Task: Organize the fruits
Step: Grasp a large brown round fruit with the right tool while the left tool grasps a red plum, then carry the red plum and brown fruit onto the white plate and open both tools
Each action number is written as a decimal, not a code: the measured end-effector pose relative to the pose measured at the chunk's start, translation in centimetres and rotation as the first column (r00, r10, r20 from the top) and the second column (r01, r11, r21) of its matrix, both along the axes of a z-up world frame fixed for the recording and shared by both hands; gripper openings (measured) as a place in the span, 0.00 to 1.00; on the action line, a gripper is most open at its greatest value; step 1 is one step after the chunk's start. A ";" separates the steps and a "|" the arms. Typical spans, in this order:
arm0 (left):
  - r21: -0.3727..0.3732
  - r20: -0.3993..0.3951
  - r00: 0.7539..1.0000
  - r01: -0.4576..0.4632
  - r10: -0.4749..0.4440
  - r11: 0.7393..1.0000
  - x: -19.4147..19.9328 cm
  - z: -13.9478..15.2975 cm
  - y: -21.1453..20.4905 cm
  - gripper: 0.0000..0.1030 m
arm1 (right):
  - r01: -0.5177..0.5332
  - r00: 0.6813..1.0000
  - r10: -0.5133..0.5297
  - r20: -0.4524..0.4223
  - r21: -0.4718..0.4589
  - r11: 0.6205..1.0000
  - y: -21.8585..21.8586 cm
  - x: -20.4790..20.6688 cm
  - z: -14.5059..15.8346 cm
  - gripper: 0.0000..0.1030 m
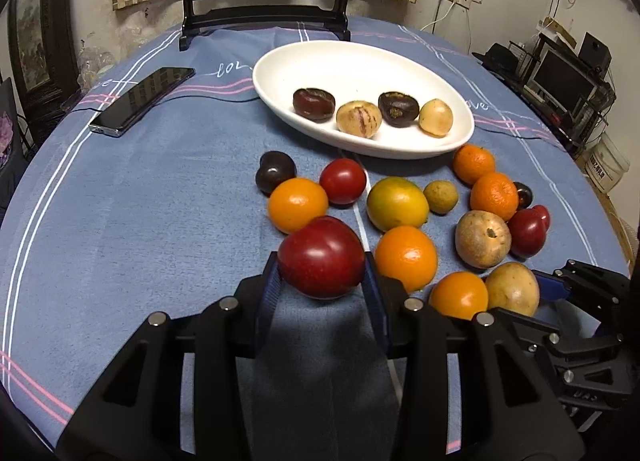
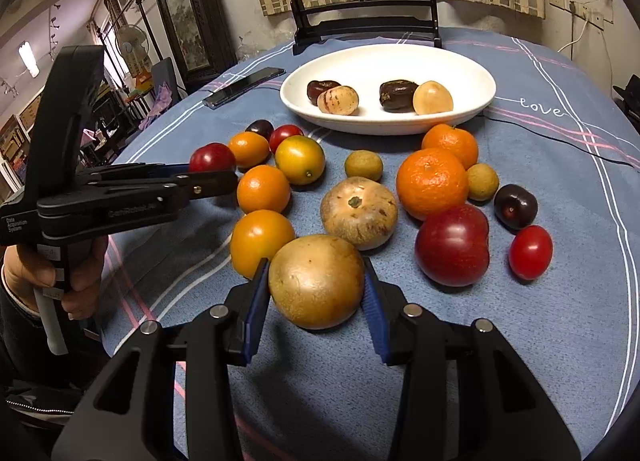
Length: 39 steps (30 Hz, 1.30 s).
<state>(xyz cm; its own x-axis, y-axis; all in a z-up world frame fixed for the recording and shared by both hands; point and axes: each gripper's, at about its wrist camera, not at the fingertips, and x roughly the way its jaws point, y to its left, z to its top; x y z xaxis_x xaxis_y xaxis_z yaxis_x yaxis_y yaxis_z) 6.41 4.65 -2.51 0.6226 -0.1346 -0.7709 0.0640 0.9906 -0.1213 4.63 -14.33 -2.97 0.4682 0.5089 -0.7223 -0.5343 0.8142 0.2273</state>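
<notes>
Red and glossy, the plum [image 1: 321, 257] sits squeezed between the blue pads of my left gripper [image 1: 322, 261], clamped on both flanks and seemingly just clear of the blue tablecloth [image 1: 140, 221]; it is roundish with no real long axis, smooth-skinned, one highlight on top; the white oval dish [image 1: 440, 149] lies at about 12 o'clock from those fingers, slightly toward 1, with the loose fruit between, so I judge the carry must lift over the orange [image 1: 298, 205] and the small red tomato [image 1: 343, 181] before reaching the dish, which already holds four fruits in a row; my right gripper [image 2: 316, 293] has its fingers apart, bracketing the tan round fruit [image 2: 316, 281], the pads just beside its sides, and whether they touch I cannot tell; that fruit rests on the cloth, dull and speckled, a second tan fruit [image 2: 359, 213] at its 12 o'clock; the dish [image 2: 304, 109] lies at 12 o'clock from the right too, so neither hand is clearly nearer, but only the left has a grip.
</notes>
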 end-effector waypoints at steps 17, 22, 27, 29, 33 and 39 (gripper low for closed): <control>0.010 0.052 0.996 0.066 -0.066 0.998 3.4 3.0 -0.9 0.40 | 0.083 0.986 -0.094 0.135 0.087 0.993 -2.9 3.6 6.0 0.43; 0.014 0.060 0.996 0.067 -0.068 0.998 6.5 3.8 -1.6 0.40 | 0.112 0.980 -0.117 0.161 0.042 0.993 -1.6 7.2 7.7 0.43; 0.015 0.061 0.997 0.056 -0.057 0.998 10.5 4.7 -2.2 0.40 | 0.114 0.981 -0.112 0.160 -0.007 0.993 0.6 10.3 8.0 0.43; 0.012 0.064 0.997 0.039 -0.040 0.999 11.9 4.7 -2.4 0.40 | 0.125 0.981 -0.121 0.152 -0.019 0.992 1.3 11.6 7.7 0.43; -0.007 0.020 1.000 0.024 -0.024 1.000 13.9 3.2 -2.7 0.40 | 0.138 0.984 -0.135 0.114 -0.016 0.990 2.4 13.7 6.1 0.44; -0.009 0.015 1.000 -0.021 0.021 1.000 15.0 1.9 -1.7 0.57 | 0.146 0.989 -0.146 0.012 0.008 0.989 2.0 15.6 3.2 0.46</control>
<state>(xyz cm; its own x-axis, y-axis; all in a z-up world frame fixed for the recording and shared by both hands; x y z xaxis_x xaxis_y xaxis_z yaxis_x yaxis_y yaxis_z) 21.38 2.92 -0.59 0.6370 -0.1285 -0.7601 0.0452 0.9905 -0.1296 20.24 -12.37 0.27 0.5466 0.4395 -0.7128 -0.4126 0.8820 0.2275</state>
